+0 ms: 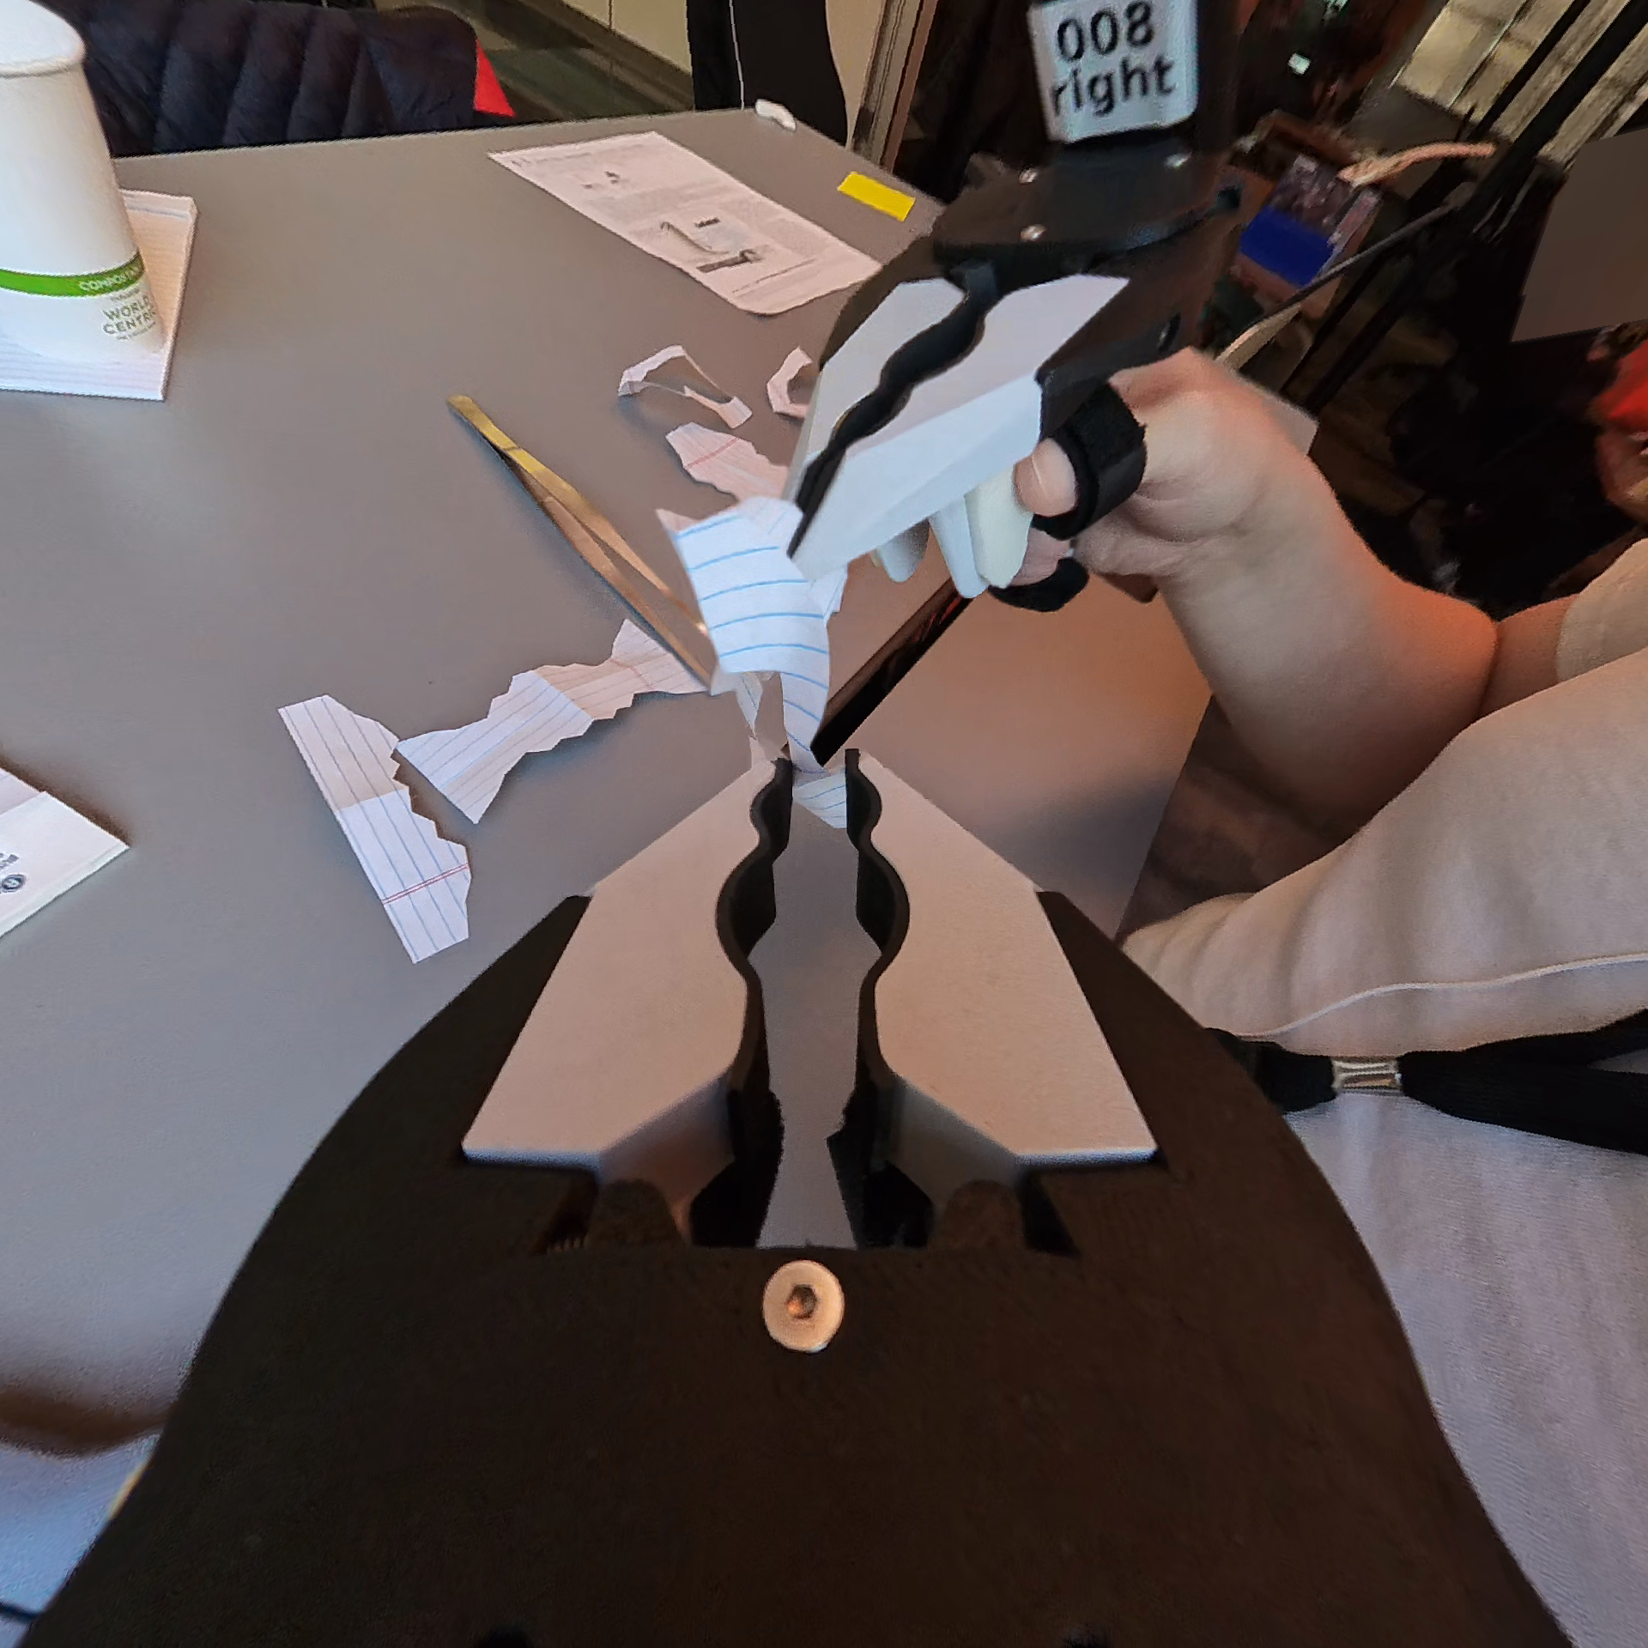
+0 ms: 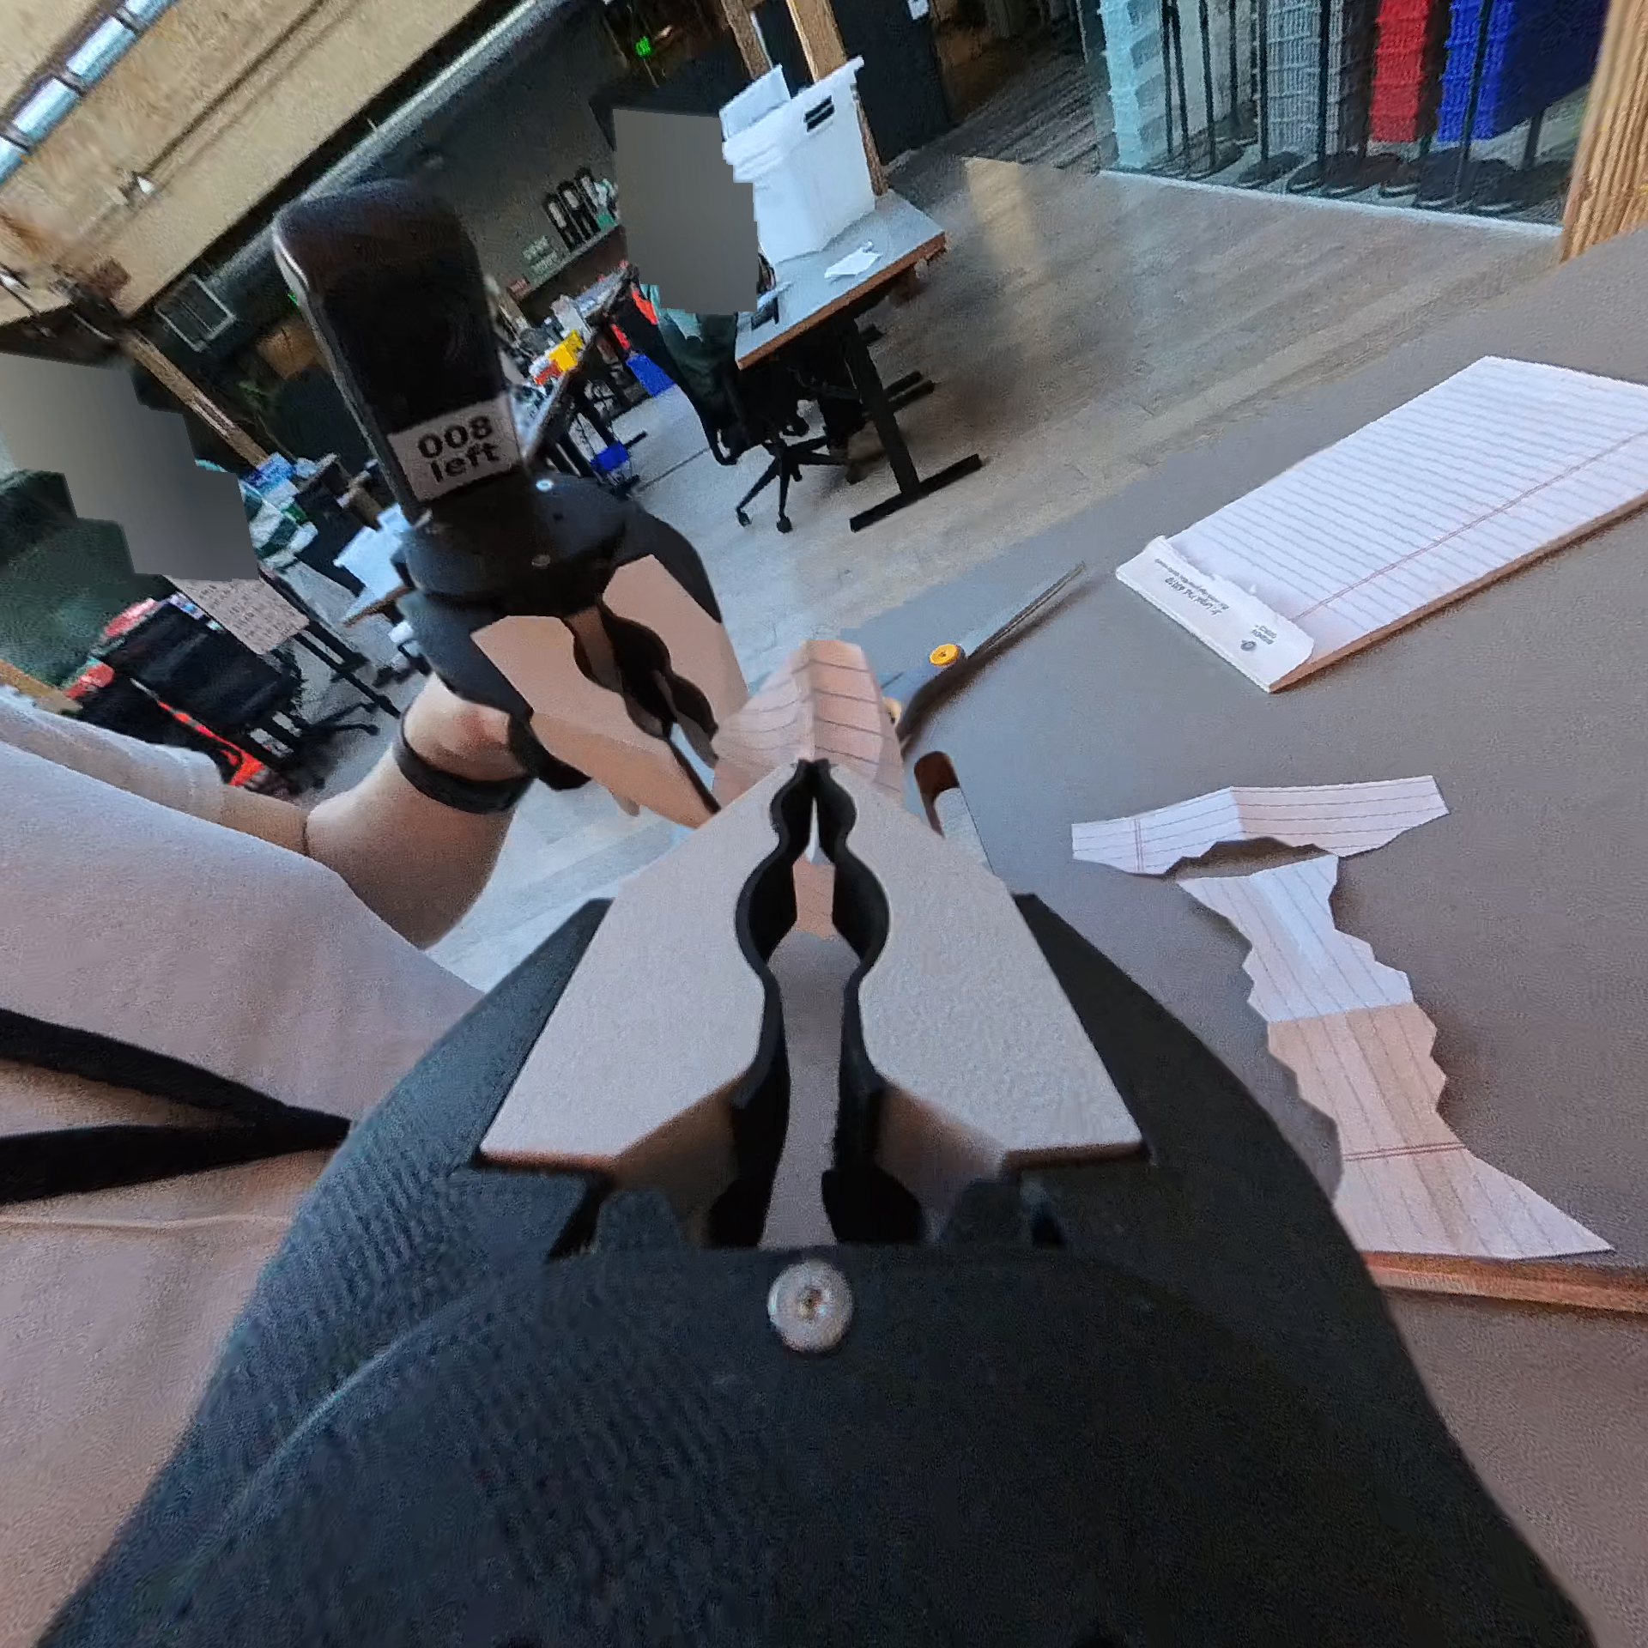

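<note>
My right gripper is shut on a curled scrap of lined paper and holds it up by the table's near edge. In the left wrist view the right gripper comes down from the upper right, pinching the top of the scrap. My left gripper is open by a narrow gap, and the scrap's lower end hangs between its tips. It also shows in the right wrist view, close on the scrap's left. Scissors lie on the grey table just behind the scrap.
Torn lined strips lie on the table. A lined notepad, a white paper cup, a printed sheet and a yellow note sit farther off. The scissors' orange pivot is beside the paper. One gripper's finger ends stand about 4 centimetres off the other's.
</note>
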Motion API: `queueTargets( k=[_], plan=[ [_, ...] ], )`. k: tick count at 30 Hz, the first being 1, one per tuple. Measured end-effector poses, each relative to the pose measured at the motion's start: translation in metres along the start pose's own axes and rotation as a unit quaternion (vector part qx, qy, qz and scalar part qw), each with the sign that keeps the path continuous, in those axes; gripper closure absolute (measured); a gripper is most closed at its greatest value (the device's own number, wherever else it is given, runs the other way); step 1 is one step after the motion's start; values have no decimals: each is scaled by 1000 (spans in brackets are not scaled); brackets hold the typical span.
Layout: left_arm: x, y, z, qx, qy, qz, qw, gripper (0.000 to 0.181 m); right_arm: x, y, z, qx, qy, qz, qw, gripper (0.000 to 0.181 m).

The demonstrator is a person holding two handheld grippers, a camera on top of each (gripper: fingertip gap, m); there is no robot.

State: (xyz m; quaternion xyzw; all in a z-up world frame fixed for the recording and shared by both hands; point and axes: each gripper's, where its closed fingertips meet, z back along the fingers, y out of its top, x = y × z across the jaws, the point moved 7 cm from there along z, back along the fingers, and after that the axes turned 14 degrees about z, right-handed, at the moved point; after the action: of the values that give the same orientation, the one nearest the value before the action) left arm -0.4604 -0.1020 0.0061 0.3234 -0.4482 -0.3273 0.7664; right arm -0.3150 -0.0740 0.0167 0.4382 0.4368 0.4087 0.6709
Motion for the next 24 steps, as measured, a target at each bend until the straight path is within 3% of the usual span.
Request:
queueTargets(
  k=[7, 13, 16, 19, 22, 24],
  plan=[
    [-4, 7, 16, 31, -40, 32, 998, 171, 9, -6, 18, 17, 57, -64, 996, 181],
    [-7, 11, 25, 31, -21, 6, 999, 179, 4, -16, 22, -30, 96, -67, 993, 181],
    [-8, 12, 25, 13, -12, -5, 1000, 174, 1, -21, 20, -37, 139, -99, 985, 181],
    [-7, 12, 21, 8, -18, -8, 1000, 154, 10, -27, 17, -23, 146, -157, 976, 181],
    [2, 3, 8, 6, -23, -50, 998, 122, 16, -20, 17, 81, 194, -261, 942, 181],
    [2, -6, -5, 28, 29, -96, 995, 104, 21, -17, 19, 141, 217, -312, 914, 181]
  ],
)
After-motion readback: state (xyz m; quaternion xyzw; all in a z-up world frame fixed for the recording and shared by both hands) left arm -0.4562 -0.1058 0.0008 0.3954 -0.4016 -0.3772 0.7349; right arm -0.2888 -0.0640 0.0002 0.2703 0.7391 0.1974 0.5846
